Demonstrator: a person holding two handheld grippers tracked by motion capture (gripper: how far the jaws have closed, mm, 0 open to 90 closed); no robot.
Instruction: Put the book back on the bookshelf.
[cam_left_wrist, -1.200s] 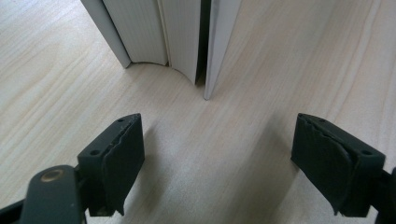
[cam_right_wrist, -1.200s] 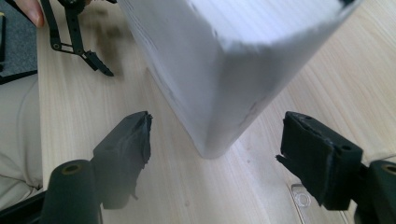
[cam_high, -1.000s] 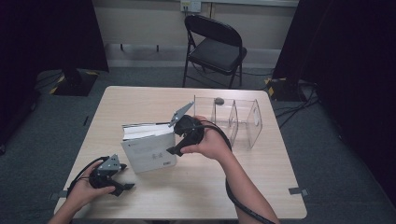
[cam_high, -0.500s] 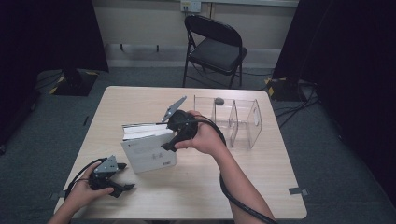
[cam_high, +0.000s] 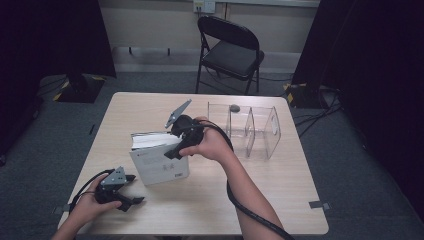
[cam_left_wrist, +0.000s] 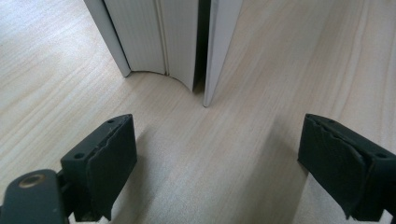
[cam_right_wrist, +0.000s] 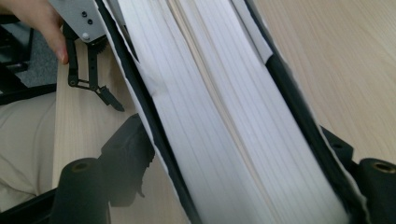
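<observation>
High view: right gripper (cam_high: 175, 145) clamped on the white book (cam_high: 161, 164), left gripper (cam_high: 131, 189) wide open on the table (cam_high: 280, 190).

Left gripper (cam_high: 131, 191): black body with a grey three-cornered plate on top.
Left gripper cable: black, running in a loop from the body toward the person's side.
Left gripper jaws: two black blocks with ridged, stepped inner faces and small round holes; a brass-coloured ring sits in the black arm at the lower left.
Right gripper (cam_high: 172, 145): black body, grey three-cornered plate on top.
Right gripper cable: thick, black, trailing along the forearm.
Right gripper jaws: long black bars with round black pivots.
Arms: bare, no sleeves visible.
</observation>
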